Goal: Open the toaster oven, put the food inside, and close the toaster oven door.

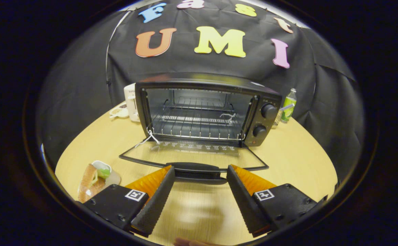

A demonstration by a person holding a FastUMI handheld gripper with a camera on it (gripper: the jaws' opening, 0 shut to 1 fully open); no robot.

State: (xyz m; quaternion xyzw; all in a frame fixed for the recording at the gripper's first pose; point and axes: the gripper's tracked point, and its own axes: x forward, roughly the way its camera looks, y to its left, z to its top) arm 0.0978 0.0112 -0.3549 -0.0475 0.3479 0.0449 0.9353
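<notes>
Now the claw (200, 172) gapes empty at the open toaster oven (206, 109) door's handle (197, 169), food (94, 179) leftward.

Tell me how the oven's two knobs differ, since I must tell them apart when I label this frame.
The upper knob sits near the top of the toaster oven's control panel; the lower knob sits beneath it, just above a small red light. The upper knob looks slightly larger than the lower knob. Both are round, black and on the panel beside the open door. The gripper is open, its fingers at the door's handle.
</notes>
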